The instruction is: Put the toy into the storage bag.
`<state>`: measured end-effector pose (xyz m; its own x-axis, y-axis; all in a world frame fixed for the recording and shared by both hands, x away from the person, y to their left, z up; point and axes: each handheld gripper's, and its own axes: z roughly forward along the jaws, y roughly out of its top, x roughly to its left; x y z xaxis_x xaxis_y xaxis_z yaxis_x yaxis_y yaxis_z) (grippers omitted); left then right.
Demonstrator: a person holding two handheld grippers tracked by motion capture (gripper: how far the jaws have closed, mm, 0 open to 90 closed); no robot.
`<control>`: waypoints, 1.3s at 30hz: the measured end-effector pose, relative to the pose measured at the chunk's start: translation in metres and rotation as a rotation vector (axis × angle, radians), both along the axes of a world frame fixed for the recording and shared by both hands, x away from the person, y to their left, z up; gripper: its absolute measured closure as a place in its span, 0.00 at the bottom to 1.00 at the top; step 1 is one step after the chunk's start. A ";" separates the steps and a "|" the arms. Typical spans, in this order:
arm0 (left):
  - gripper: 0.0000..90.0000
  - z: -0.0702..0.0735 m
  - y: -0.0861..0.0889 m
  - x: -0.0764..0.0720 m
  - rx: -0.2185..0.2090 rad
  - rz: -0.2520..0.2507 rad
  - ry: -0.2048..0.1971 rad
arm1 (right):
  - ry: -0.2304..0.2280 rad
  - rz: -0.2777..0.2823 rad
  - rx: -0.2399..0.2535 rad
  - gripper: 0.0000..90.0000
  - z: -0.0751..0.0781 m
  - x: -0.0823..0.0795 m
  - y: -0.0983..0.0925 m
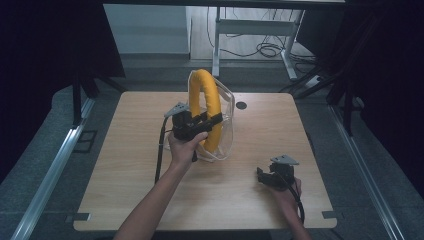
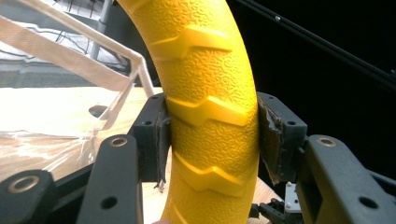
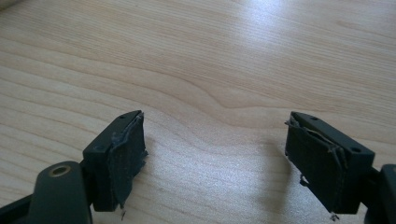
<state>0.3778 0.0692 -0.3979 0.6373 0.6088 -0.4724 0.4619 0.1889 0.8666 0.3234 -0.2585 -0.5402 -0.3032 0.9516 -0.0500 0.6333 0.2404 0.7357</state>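
L gripper (image 1: pixel 212 120) fingers (image 2: pixel 152 135) clamped on yellow ring (image 1: pixel 207 107), held upright over tabletop (image 1: pixel 125 165) centre, likely to get it in/out of clear bag (image 1: pixel 227 125) | R gripper (image 1: pixel 267 176) fingers (image 3: pixel 123 154) spread, empty, parked low at near right

It looks like a lab: a plain wooden table (image 1: pixel 250 200) stands between dark curtains (image 1: pixel 50 45), with loose cables (image 1: pixel 265 49) on the floor behind.

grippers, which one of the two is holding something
The left gripper: it is clamped on the yellow ring. The right gripper rests open over bare table.
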 end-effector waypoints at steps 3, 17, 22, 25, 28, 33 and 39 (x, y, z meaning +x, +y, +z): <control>0.55 0.001 0.006 0.003 -0.012 0.018 0.012 | -0.001 0.000 -0.002 0.22 0.000 0.000 0.000; 0.42 0.004 0.009 0.005 0.009 0.025 0.047 | -0.001 0.000 -0.003 0.22 0.000 0.000 0.000; 0.39 0.005 0.016 -0.001 0.026 0.024 0.028 | -0.001 0.000 -0.002 0.22 0.000 0.000 0.000; 0.39 0.006 0.022 -0.006 0.031 0.021 0.016 | -0.001 0.000 -0.003 0.22 0.000 0.000 0.000; 0.38 0.006 0.030 -0.011 0.042 0.011 0.009 | -0.002 -0.002 -0.003 0.22 0.000 0.000 0.001; 0.37 0.002 0.043 -0.020 0.073 -0.005 0.009 | -0.003 -0.003 -0.006 0.22 0.000 -0.001 0.001; 0.36 -0.004 0.059 -0.033 0.121 0.003 0.008 | -0.002 -0.005 -0.005 0.22 0.000 -0.001 0.001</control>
<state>0.3447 0.1282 -0.4017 0.6319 0.6639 -0.3999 0.4680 0.0844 0.8797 0.3227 -0.2572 -0.5399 -0.2982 0.9529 -0.0556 0.6329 0.2410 0.7358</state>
